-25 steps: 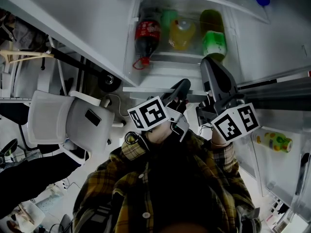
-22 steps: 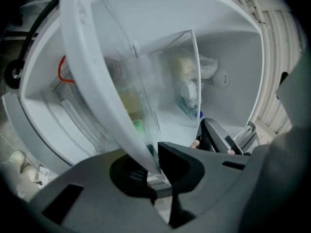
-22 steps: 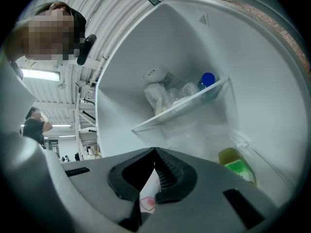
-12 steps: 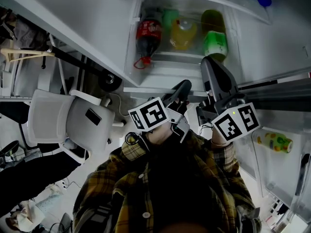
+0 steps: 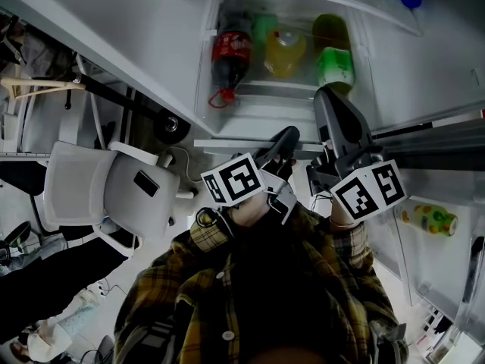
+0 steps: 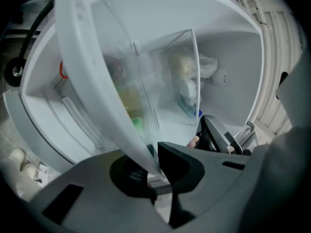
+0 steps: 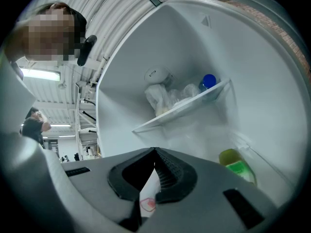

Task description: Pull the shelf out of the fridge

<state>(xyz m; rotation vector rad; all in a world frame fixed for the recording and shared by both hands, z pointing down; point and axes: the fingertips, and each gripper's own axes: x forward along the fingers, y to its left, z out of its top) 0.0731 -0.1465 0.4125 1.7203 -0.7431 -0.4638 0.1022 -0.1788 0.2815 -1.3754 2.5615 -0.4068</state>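
Observation:
The fridge shelf point(image 5: 250, 144) is a clear pane with a white front rim, and it carries a cola bottle point(image 5: 227, 55), a yellow bottle point(image 5: 284, 51) and a green bottle point(image 5: 333, 63). My left gripper point(image 5: 286, 136) is shut on that rim. In the left gripper view the white rim point(image 6: 92, 76) runs down into the left gripper point(image 6: 154, 166), where the jaws pinch it. My right gripper point(image 5: 327, 101) points into the fridge beside the green bottle. In the right gripper view the right gripper point(image 7: 154, 154) has its tips together with no shelf between them.
An upper fridge shelf point(image 7: 184, 108) holds plastic bags and a blue-capped bottle point(image 7: 209, 81). The open fridge door point(image 5: 439, 233) at the right carries a small yellow bottle point(image 5: 428, 220). A white office chair point(image 5: 106, 192) stands at the left. A second person point(image 7: 34, 123) stands far off.
The shelf's front rim and my left gripper have crept slightly toward me. The right gripper has barely moved.

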